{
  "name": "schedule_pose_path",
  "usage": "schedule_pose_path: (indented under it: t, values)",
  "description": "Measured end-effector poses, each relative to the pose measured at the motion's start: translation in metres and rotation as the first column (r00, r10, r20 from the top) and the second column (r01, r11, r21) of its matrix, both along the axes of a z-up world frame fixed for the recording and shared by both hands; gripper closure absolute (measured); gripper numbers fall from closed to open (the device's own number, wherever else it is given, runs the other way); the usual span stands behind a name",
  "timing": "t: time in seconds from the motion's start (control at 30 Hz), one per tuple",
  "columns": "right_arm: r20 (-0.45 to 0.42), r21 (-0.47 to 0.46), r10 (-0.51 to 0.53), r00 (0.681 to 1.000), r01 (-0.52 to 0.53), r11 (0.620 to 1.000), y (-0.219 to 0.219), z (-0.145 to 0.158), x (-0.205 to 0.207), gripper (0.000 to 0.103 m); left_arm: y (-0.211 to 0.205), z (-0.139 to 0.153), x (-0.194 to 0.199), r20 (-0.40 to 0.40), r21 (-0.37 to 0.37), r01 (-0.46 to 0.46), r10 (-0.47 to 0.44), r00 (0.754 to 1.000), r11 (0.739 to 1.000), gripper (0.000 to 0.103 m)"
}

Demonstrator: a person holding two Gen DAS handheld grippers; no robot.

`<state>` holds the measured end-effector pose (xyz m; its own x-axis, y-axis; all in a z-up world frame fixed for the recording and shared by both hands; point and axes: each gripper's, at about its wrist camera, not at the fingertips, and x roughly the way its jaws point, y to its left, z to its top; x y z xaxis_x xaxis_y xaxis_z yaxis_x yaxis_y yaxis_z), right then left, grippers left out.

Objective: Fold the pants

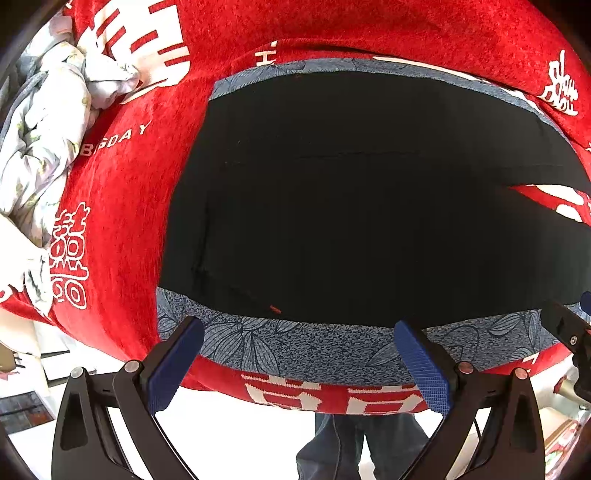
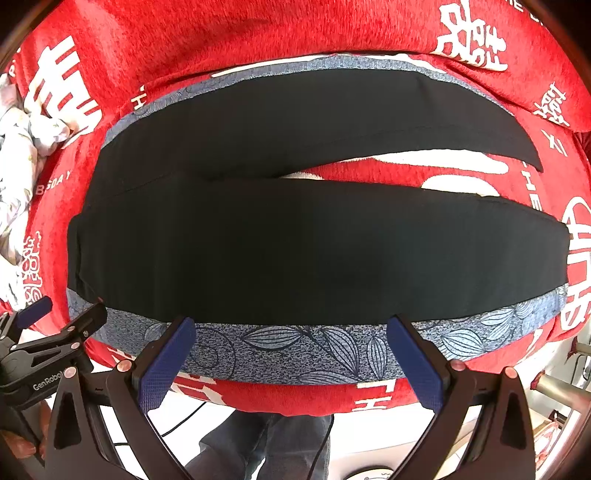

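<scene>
Right gripper [image 2: 291, 350] gapes wide, nothing between its jaws. Just beyond the tips lie the pants [image 2: 258, 251], flat on a red blanket [image 2: 258, 29].

left wrist: low at the near edge, facing forward across black pants [image 1: 351, 203], close | right wrist: same edge, further right, same pants [image 2: 295, 251] | shared: pants, red blanket [image 1: 122, 221]

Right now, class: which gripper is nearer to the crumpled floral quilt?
Left. The left gripper hovers at the pants' waist end, beside the floral quilt; the right gripper sits farther along the legs.
</scene>
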<state>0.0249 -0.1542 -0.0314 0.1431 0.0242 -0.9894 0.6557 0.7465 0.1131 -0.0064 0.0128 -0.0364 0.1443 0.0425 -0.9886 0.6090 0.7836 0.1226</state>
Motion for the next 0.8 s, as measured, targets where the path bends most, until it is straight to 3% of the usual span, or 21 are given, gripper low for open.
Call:
schedule_pose_path:
  t: [0.8]
  values:
    - [-0.008,0.027,-0.003,1.000,0.004,1.000,0.005,-0.008,0.003,0.000,0.016,-0.013,0.012,-0.011,0.022,-0.024,0.024,1.000,0.999,0.000]
